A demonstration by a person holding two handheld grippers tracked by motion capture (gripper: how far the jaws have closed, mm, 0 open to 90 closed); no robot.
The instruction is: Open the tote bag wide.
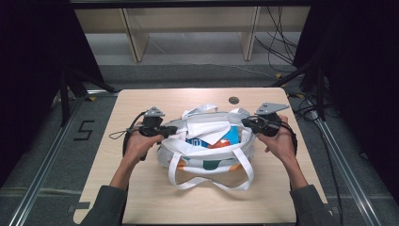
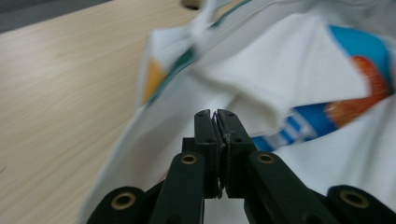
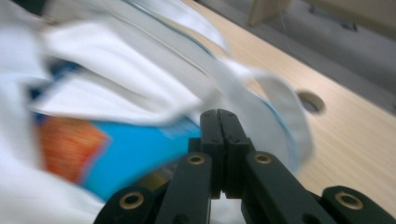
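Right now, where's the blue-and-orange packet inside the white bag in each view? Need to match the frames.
High view: the blue-and-orange packet sits mid-frame in the open mouth of the white bag, between the two grippers.
Left gripper view: right of centre, past the jaws, partly under a white fold.
Right gripper view: lower left, beside the jaws, blurred.
Shared landmark: the round hole in the table.

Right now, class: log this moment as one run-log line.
left gripper: shut on bag rim | right gripper: shut at opposite rim | white bag: held open on table, blue-orange packet inside
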